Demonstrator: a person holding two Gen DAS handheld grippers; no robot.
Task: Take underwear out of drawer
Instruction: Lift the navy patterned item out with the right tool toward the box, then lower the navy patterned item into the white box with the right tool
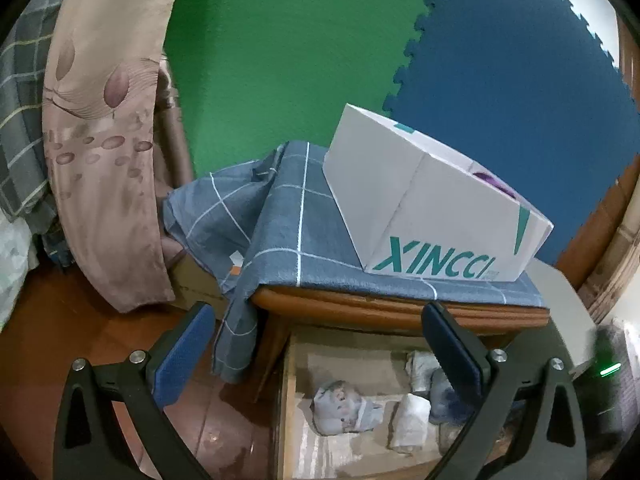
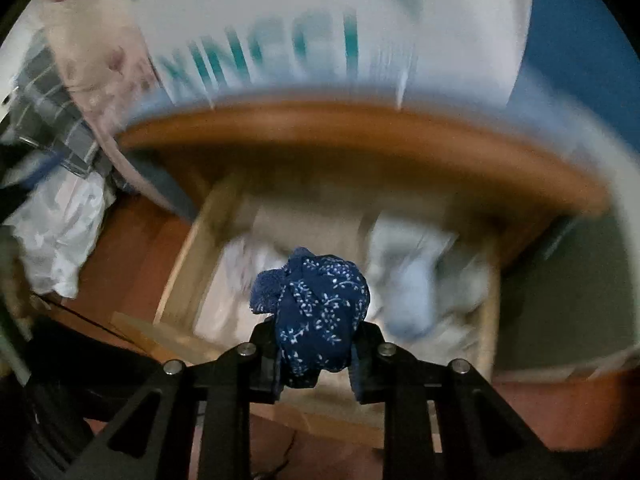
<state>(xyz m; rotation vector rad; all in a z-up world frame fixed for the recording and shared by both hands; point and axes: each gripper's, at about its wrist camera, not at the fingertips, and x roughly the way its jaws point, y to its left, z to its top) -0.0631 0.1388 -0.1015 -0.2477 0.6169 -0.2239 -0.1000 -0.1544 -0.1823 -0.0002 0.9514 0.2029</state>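
A balled-up pair of navy underwear with a small white floral print is pinched in the right tool, low at centre of the blurred right wrist view, above the open drawer. Only the left wrist view sharply shows the left tool spread wide, pale folded garments in the drawer and a white XINCCI box on the cloth-covered table.

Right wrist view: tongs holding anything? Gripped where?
Yes. The right tongs are shut on a balled-up dark blue floral underwear, pinched at its lower end; the bulk bulges out above the pads, over the open drawer.
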